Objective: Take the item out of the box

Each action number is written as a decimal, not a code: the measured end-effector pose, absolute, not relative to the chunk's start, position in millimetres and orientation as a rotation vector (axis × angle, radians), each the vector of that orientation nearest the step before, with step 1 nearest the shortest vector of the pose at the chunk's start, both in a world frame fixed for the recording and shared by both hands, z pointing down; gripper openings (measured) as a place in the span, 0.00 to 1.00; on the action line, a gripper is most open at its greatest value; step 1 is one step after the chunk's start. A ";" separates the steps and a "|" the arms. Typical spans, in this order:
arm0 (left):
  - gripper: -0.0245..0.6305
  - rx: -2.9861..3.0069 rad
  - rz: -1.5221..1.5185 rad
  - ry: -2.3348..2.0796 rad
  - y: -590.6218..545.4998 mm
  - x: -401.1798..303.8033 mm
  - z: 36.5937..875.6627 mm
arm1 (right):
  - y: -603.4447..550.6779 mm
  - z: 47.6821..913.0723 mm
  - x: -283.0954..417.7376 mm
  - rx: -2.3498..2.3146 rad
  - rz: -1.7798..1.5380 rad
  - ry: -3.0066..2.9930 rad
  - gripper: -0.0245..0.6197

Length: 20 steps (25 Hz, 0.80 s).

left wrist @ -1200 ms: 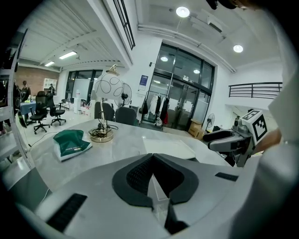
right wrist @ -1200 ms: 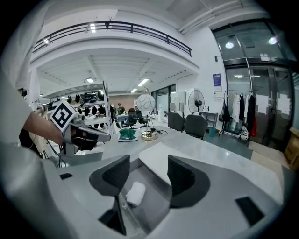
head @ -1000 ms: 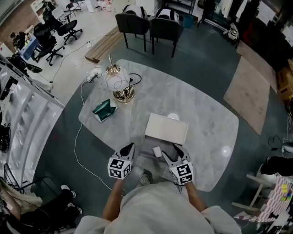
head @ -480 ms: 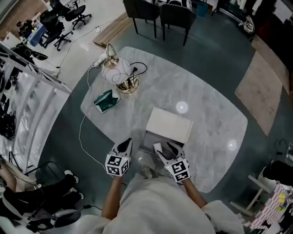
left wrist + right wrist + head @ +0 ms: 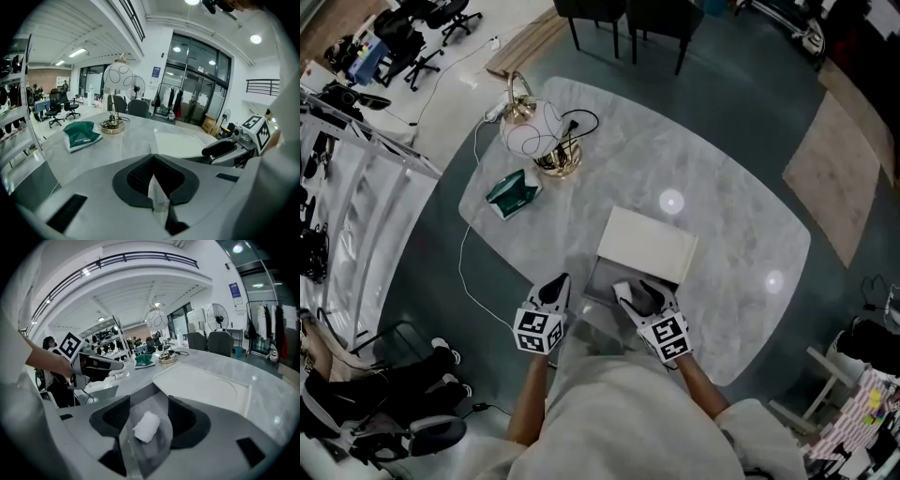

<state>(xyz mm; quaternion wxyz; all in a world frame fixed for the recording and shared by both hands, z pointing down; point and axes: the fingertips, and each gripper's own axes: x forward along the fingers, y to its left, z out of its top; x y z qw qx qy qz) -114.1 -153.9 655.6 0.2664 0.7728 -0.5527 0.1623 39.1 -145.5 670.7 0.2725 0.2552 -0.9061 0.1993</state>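
An open grey box (image 5: pixel 602 279) lies on the marble table (image 5: pixel 731 234) close to its near edge, with its white lid (image 5: pixel 649 246) right behind it. My right gripper (image 5: pixel 628 292) hovers over the box's near end. In the right gripper view it (image 5: pixel 149 401) is shut on a clear plastic bag holding a small white item (image 5: pixel 146 426), which sits between the pads. My left gripper (image 5: pixel 558 284) is left of the box at the table's edge, apart from it. Its pads (image 5: pixel 140 176) meet at the tips and hold nothing I can make out.
A gold-based lamp with a round wire shade (image 5: pixel 546 141) and a green pouch (image 5: pixel 511 194) stand on the table's far left, with a cable (image 5: pixel 469 253) trailing off that side. Dark chairs (image 5: pixel 661 19) stand beyond the far edge. The person's torso (image 5: pixel 628 422) presses against the near edge.
The small white item lay in the box a second ago; now it sits raised between my right gripper's pads, which have drawn slightly toward me. The left gripper has hardly moved.
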 end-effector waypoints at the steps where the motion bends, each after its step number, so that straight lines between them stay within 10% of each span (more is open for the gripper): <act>1: 0.06 2.091 0.436 -1.480 -154.1 -114.1 657.4 | -144.6 673.2 38.5 0.690 0.540 -2.429 0.43; 20: 0.06 2.252 0.393 -1.263 -184.4 -142.2 660.3 | -140.0 700.9 16.1 0.845 0.619 -2.212 0.44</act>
